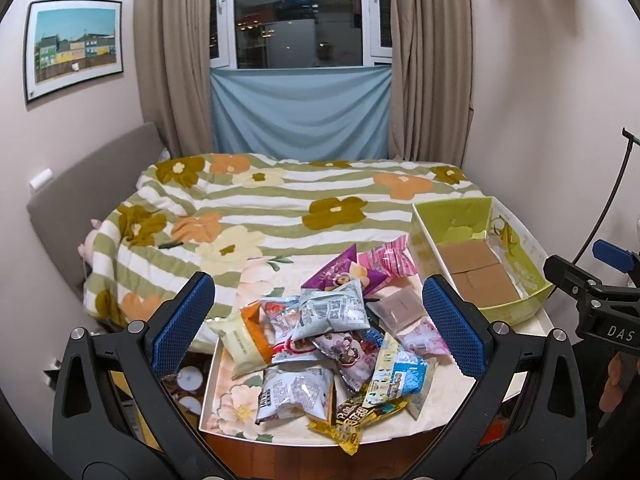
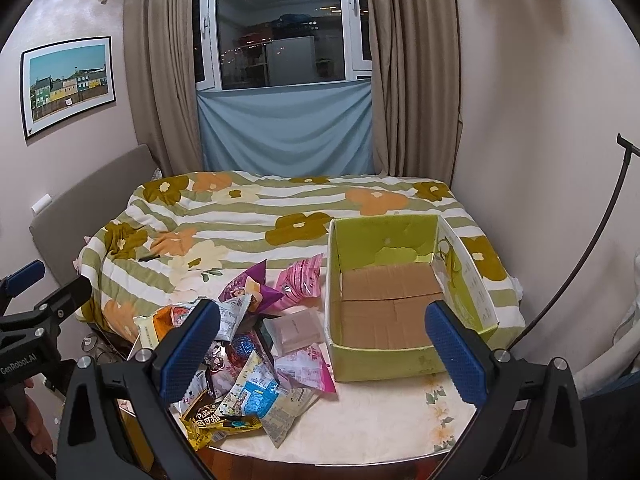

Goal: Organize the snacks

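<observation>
1. My left gripper (image 1: 318, 328) hangs with its jaws spread wide and nothing between them; the snack pile (image 1: 320, 344) lies straight ahead and below, framed by the two pads.
2. My right gripper (image 2: 320, 344) is likewise spread and empty. From it the pile sits ahead to the left, while the green box (image 2: 404, 304) sits ahead to the right, its open top facing up and its cardboard floor bare.
3. Pile and box both rest on the bench (image 2: 380, 420), the box just beside the pile's right edge.
4. I judge the left gripper better placed for a first pick: the grey packet (image 1: 332, 312) on top lies dead ahead of it, its long axis running roughly across the jaws.
5. The carry then goes rightward to the box.
</observation>
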The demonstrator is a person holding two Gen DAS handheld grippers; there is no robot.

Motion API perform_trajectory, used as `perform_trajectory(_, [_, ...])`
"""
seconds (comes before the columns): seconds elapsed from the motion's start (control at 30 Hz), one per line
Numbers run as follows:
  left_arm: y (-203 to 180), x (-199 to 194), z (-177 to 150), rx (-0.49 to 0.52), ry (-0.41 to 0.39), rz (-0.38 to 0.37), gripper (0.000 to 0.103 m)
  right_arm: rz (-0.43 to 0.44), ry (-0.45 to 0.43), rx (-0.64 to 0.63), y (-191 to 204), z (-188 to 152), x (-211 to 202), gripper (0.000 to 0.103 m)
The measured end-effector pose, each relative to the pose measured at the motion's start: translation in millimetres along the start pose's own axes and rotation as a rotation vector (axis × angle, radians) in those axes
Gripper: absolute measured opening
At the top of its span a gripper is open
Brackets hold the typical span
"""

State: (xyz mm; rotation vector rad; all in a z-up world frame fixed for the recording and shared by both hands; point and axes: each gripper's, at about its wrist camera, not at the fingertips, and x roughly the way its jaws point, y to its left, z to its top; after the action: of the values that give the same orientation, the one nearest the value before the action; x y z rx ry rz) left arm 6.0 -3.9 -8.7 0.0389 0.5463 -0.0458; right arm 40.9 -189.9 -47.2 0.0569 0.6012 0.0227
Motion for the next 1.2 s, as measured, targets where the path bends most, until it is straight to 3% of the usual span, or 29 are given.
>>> perform_trajectory(1.2, [-8.6,2.3,8.7,0.016,0.017,-0.005,0.103,-0.002,0.005,0.018,-8.7,0.0,0.2,0.102])
